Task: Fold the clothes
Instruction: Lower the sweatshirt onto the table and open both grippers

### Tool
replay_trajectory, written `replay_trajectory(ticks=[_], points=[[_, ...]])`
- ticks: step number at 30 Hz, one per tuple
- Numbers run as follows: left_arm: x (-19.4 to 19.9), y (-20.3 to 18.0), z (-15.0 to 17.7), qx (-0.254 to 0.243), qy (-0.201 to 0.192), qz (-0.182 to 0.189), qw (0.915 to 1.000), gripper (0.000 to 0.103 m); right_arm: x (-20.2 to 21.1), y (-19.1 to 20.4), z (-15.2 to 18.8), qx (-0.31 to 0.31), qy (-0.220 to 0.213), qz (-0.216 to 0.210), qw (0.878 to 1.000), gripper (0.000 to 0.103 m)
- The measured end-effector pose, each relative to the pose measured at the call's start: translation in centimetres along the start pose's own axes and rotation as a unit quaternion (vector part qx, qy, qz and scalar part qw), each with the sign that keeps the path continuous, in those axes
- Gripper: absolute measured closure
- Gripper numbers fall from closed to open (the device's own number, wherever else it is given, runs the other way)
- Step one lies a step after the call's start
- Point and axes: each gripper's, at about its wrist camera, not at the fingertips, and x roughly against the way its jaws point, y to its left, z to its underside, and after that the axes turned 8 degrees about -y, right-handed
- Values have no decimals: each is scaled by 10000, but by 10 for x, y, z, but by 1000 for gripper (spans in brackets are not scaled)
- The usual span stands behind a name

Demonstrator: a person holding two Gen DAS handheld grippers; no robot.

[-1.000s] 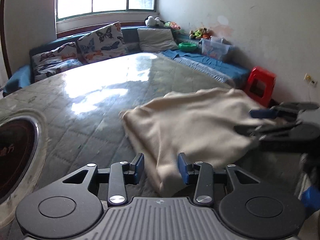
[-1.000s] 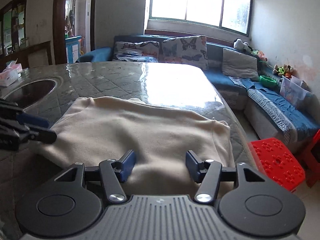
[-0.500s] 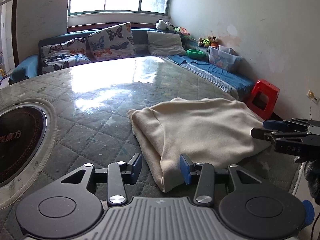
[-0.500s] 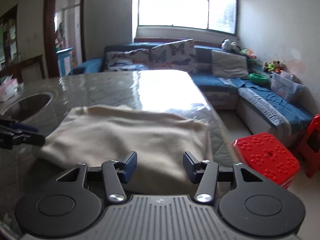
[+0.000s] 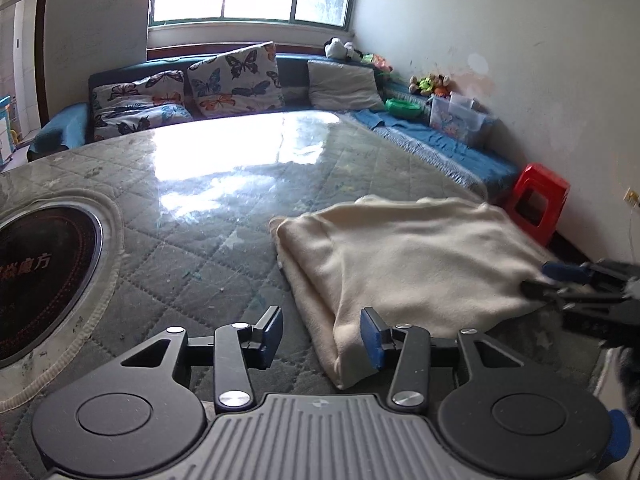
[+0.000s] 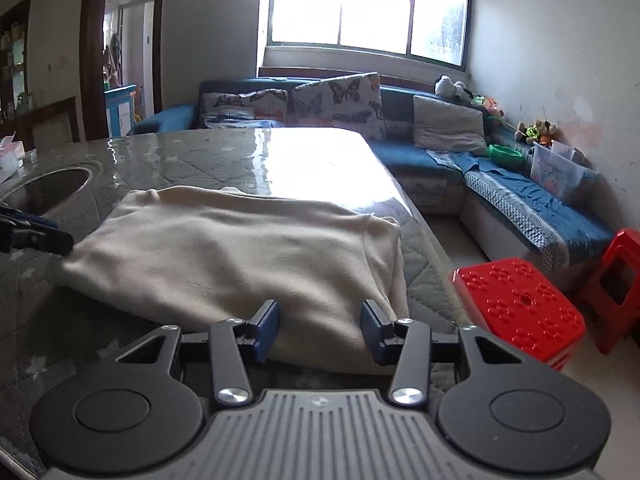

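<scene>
Left wrist: left tongs (image 5: 322,334) agape | right wrist: right tongs (image 6: 319,330) agape, doorway (image 6: 120,56)

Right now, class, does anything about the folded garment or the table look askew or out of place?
The cream garment lies folded but its right edge droops over the table edge. Nothing else looks odd; both grippers are open.

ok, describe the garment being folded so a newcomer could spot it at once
Start from the big quilt-patterned table in front of the blue sofa. Near its front right corner lies the cream garment, folded into a soft rectangle. It is the only cloth on the tabletop, pale and plain beside the dark round hob.
</scene>
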Motion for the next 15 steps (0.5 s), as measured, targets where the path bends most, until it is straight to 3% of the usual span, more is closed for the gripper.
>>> replay_trajectory(ticks=[4,12,15], points=[[2,1,2,24,18,-5,10000,53,7,4,-8,-13,-83,-83,9999,53],[14,3,4,62,85,-100,9999,35,9,15,-8,-48,-18,-299,9995,24],[19,3,6,52,90,-140,9998,27,13,24,-8,-13,-32,-414,9991,17]])
